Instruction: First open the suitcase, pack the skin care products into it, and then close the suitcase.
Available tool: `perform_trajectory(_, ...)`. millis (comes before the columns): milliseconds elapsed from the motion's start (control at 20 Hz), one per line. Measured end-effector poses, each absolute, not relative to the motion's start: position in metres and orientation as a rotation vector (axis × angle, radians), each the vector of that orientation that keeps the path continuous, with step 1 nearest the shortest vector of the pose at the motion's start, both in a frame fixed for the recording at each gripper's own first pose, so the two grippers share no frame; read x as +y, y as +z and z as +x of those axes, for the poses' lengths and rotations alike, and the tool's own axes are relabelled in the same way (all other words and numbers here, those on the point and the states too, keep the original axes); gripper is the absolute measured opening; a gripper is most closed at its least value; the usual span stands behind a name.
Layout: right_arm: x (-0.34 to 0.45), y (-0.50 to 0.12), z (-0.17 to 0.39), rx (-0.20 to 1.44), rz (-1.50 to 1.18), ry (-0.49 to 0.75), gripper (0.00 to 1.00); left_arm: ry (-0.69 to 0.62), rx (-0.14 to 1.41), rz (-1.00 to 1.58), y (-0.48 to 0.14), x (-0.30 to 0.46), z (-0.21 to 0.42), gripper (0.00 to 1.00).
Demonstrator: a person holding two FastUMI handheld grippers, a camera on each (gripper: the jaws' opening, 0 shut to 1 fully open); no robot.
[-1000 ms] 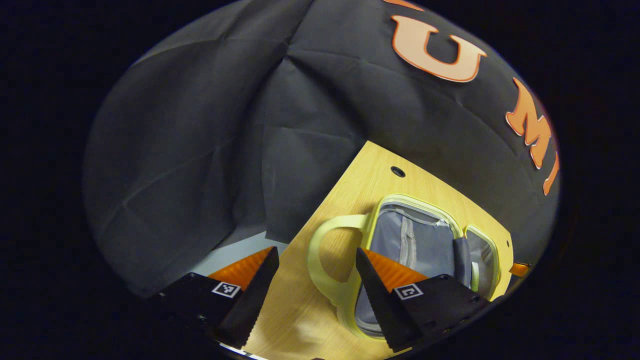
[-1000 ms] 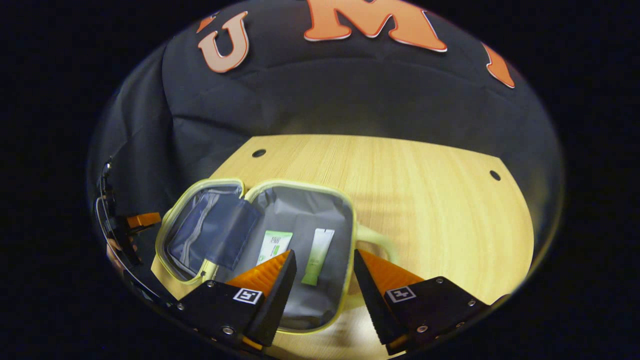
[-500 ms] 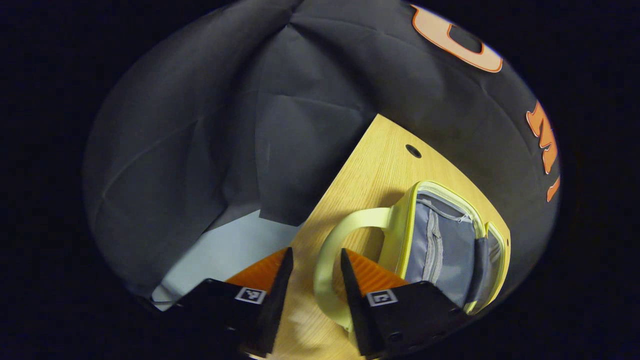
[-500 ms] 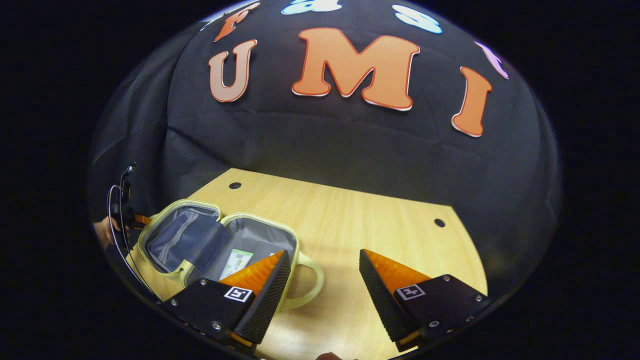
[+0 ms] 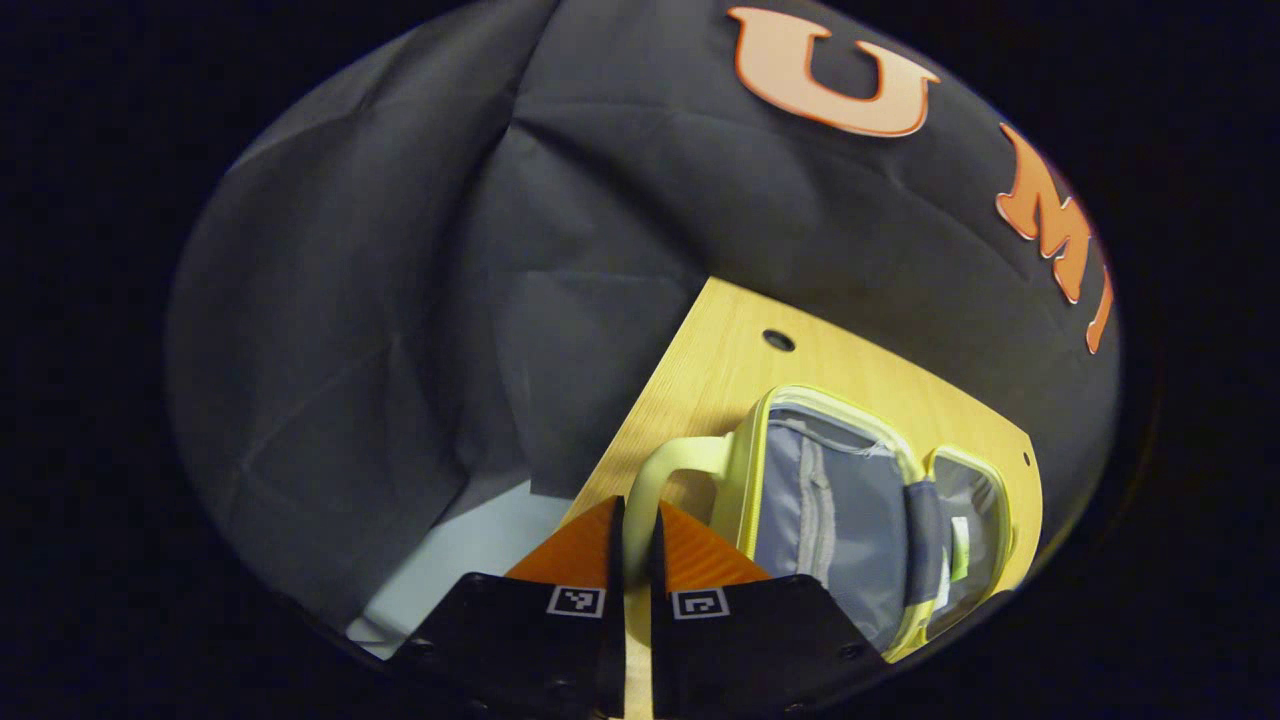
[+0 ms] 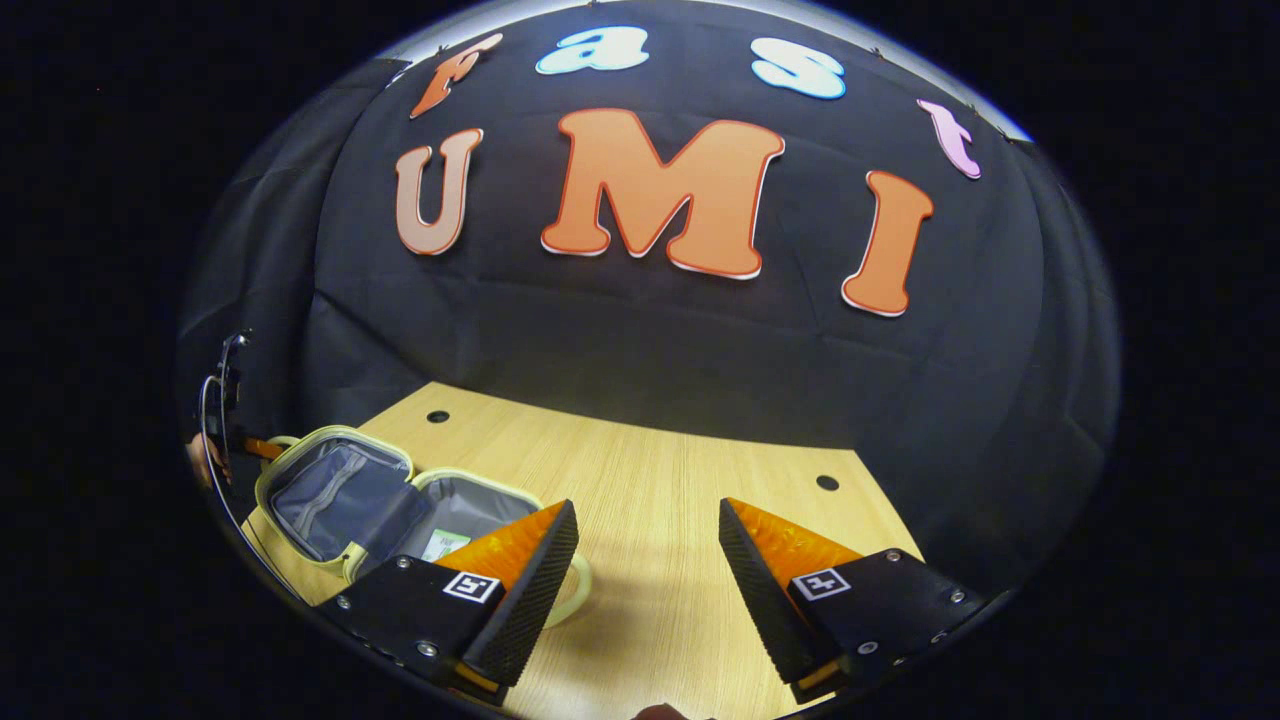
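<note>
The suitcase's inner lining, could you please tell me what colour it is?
Grey, inside the pale yellow-green suitcase; it shows best in the left gripper view.

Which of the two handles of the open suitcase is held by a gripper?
The handle on the zip-pocket half of the suitcase: the left gripper is shut on it. The other handle, beside the right gripper, is free.

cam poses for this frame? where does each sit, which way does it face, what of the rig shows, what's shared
Left gripper view: rides the left gripper, low at the table's corner, facing the open suitcase; its fingers pinch the pale handle.
Right gripper view: rides the right gripper, higher, facing the booth wall across the table; its fingers are spread over bare wood.
Shared: the suitcase and the table; the right gripper view also catches a hand at the far left.
</note>
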State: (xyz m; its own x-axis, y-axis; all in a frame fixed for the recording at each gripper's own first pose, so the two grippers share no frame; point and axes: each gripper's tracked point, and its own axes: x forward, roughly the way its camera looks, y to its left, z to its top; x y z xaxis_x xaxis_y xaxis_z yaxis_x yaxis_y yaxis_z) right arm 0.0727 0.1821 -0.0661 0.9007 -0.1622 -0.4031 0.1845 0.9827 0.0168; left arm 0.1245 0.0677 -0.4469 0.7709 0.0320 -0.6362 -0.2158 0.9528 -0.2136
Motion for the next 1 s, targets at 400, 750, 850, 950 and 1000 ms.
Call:
perform_trajectory(400,0.171,-0.055,0.085,0.371,0.041,-0.102,0.92,0.052,0.421,-0.293,-0.31,-0.002,0.133,0.1)
perform_trajectory(750,0.157,-0.048,0.076,0.34,0.009,-0.06,0.93,-0.011,0.352,-0.261,-0.256,-0.063,0.127,0.1)
perform_trajectory(850,0.154,-0.047,0.074,0.332,0.008,-0.051,0.93,-0.031,0.337,-0.272,-0.243,-0.085,0.126,0.09)
perform_trajectory(950,0.15,-0.045,0.071,0.323,0.016,-0.046,0.93,-0.052,0.324,-0.271,-0.233,-0.108,0.123,0.1)
perform_trajectory(1000,0.148,-0.045,0.069,0.32,0.02,-0.041,0.94,-0.067,0.318,-0.271,-0.229,-0.12,0.123,0.1)
